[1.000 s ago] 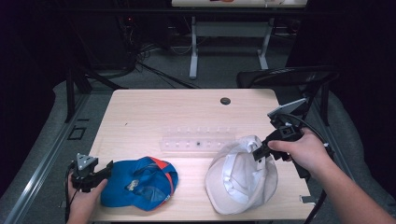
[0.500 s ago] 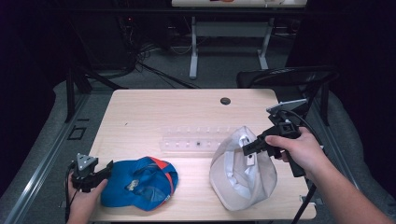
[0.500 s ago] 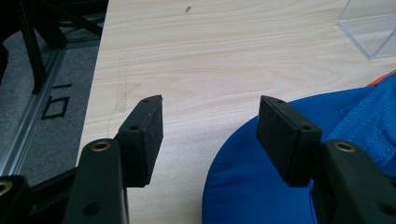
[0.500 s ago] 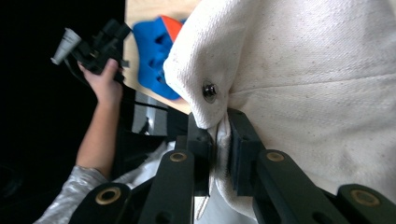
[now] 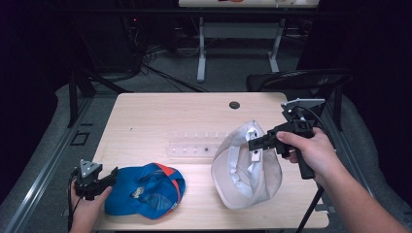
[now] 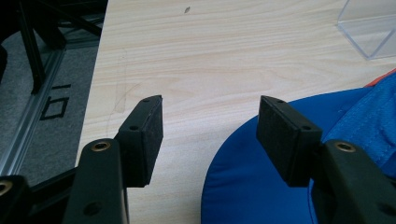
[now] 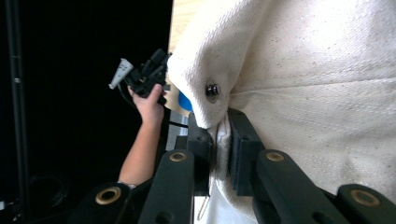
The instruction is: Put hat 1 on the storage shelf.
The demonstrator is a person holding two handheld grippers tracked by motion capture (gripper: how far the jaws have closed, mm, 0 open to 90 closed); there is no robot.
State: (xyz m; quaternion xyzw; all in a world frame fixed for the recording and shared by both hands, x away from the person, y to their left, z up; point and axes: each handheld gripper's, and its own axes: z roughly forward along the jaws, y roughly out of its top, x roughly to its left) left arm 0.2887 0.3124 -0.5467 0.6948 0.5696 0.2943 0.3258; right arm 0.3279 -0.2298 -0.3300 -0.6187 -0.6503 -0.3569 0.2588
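Left tongs (image 5: pixel 112 174) sit at the near left corner of the surface (image 5: pixel 155 121), held low in the left hand (image 5: pixel 85 206). In the left gripper view the jaws stand well apart with nothing between them — one pad over bare wood, the other over the brim of the blue cap (image 6: pixel 289 186).

The blue cap (image 5: pixel 143 189) lies flat on the surface just beside those tongs, with an orange-red panel toward its far side and its underside partly showing.

A clear plastic tray (image 5: pixel 194 148) lies at mid-surface, beyond and between the two caps. A small dark round fitting (image 5: pixel 234 105) is set in the surface near the far edge.

The white cap (image 5: pixel 248 170) is at the right, tilted up with its opening toward the camera and its lower edge on the surface.

Right tongs (image 5: pixel 252 144), held in the right hand (image 5: pixel 311 153), are closed on the white cap — the right gripper view shows fabric pinched between both pads, just below a metal snap (image 7: pixel 212 90).
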